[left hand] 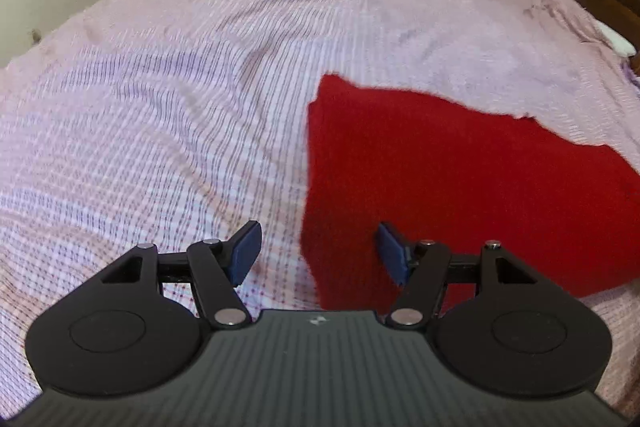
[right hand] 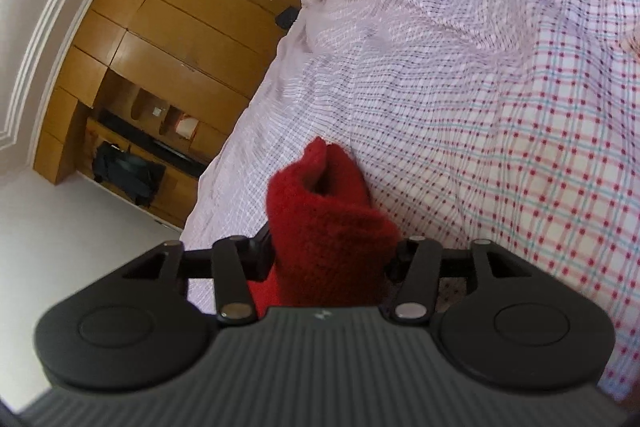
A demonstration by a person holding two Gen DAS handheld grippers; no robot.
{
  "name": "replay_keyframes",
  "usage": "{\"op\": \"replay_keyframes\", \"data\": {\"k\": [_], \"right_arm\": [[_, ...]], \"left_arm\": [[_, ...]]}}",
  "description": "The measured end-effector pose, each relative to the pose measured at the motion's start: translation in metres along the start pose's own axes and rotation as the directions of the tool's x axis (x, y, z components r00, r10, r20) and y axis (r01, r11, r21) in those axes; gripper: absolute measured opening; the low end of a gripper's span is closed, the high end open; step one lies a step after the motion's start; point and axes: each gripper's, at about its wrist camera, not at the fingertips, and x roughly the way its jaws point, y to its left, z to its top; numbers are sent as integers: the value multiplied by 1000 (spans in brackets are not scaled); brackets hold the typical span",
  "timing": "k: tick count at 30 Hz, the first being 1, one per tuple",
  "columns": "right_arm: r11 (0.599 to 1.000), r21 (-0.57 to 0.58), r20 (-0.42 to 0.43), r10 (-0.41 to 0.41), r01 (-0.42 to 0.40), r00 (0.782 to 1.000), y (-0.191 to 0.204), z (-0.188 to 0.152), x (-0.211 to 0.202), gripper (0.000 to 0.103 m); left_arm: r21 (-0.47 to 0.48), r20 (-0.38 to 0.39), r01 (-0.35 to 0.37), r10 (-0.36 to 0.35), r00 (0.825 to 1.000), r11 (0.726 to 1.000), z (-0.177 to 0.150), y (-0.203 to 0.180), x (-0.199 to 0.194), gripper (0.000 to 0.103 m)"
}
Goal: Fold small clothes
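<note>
The red garment (left hand: 460,187) lies flat on the checked bedspread (left hand: 200,87), right of centre. The left gripper (left hand: 318,251) hangs above its near left edge, blue pads (left hand: 246,251) spread, gripping nothing. The right gripper (right hand: 332,259) has a bunched fold of the garment (right hand: 332,227) filling its jaws; its pads are hidden, so contact cannot be told.

right claw (right hand: 332,259) pads behind bunched red cloth (right hand: 328,227); cloth's right end off-frame

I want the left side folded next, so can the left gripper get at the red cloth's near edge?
Probably yes: left gripper is open above the red cloth, its edge between the fingers, nothing blocking.
</note>
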Motion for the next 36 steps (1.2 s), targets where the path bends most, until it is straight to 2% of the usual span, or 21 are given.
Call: {"op": "replay_keyframes", "data": {"k": [3, 7, 15, 20, 24, 29, 32, 36], "right_arm": [[998, -57, 8, 18, -18, 1000, 10, 1, -3, 37], [982, -188, 28, 41, -35, 999, 37, 1, -8, 36], [906, -416, 30, 104, -82, 994, 97, -3, -11, 35], [831, -543, 13, 151, -120, 988, 137, -14, -12, 34], [785, -598, -7, 194, -160, 981, 165, -29, -10, 34], [698, -685, -67, 224, -208, 972, 194, -65, 0, 33], [637, -732, -126, 219, -240, 967, 205, -95, 9, 33], [574, -771, -224, 163, -277, 961, 208, -132, 28, 33]], "left_arm": [[-25, -12, 15, -15, 1000, 1000, -3, 5, 6, 69], [-7, 6, 19, -19, 1000, 1000, -2, 5, 1, 69], [1, 68, 33, -33, 997, 999, 2, 13, -15, 69], [-26, 80, 28, -26, 996, 999, 1, 26, -21, 69], [-23, 88, 16, -13, 996, 1000, 1, 35, -28, 69], [-18, 89, -5, 6, 996, 1000, 2, 46, -30, 69], [-37, 85, -11, 14, 996, 999, 0, 56, -29, 69], [-66, 72, -17, 21, 997, 998, -4, 67, -29, 69]]}}
